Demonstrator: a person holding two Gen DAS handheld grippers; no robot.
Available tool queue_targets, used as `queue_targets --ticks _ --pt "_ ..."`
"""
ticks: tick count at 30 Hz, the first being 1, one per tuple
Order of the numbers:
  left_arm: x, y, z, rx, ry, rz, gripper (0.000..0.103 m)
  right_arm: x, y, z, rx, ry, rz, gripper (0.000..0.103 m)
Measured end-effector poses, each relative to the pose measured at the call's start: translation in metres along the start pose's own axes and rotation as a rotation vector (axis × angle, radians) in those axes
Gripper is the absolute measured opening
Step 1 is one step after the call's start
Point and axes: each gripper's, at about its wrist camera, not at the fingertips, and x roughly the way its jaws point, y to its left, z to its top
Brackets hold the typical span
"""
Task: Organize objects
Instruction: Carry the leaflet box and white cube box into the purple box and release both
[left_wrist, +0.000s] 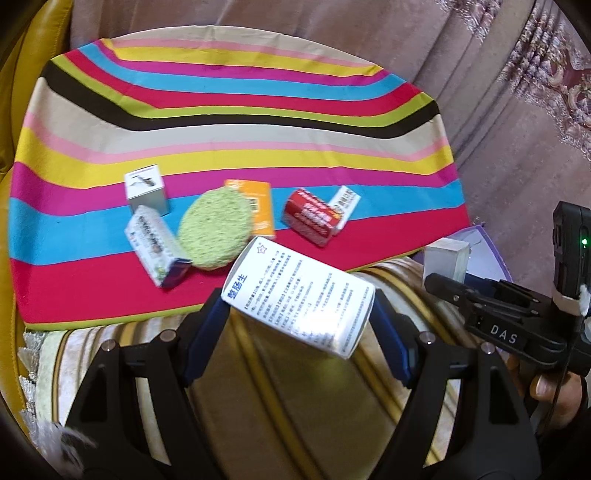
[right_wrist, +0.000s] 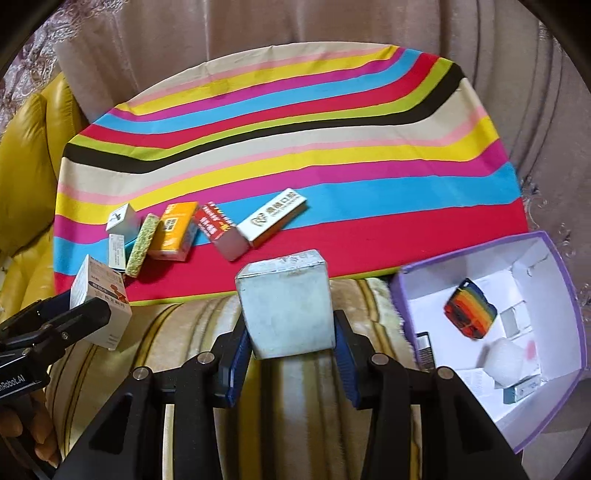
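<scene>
My left gripper (left_wrist: 299, 326) is shut on a white box with blue print (left_wrist: 295, 299), held tilted over the striped blanket near the mat's front edge. The right gripper (right_wrist: 290, 350) is shut on a pale grey cube box (right_wrist: 286, 310), also off the mat. On the rainbow-striped mat (left_wrist: 221, 110) lie a small white cube box (left_wrist: 144, 188), a white-and-green box (left_wrist: 155, 243), a round green sponge (left_wrist: 214, 229), an orange box (left_wrist: 258, 206), a red box (left_wrist: 314, 218) and a white box (left_wrist: 345, 205). An open purple box (right_wrist: 554, 258) sits to the right of the right gripper.
The purple box holds a rainbow-striped item (right_wrist: 469, 308), a white ball (right_wrist: 506, 358) and small boxes. A beige striped blanket (right_wrist: 295, 424) lies under both grippers. A yellow leather cushion (right_wrist: 26, 166) borders the mat's left side; a hand (left_wrist: 554, 395) holds the right gripper.
</scene>
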Motion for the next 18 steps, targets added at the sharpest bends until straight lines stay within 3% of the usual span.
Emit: queue_targets --ticks 18 --pt "0.035 -0.081 0.011 0.086 0.04 -0.107 0.079 -0.029 -0.075 -0.015 0.114 -0.038 -0.054 0.043"
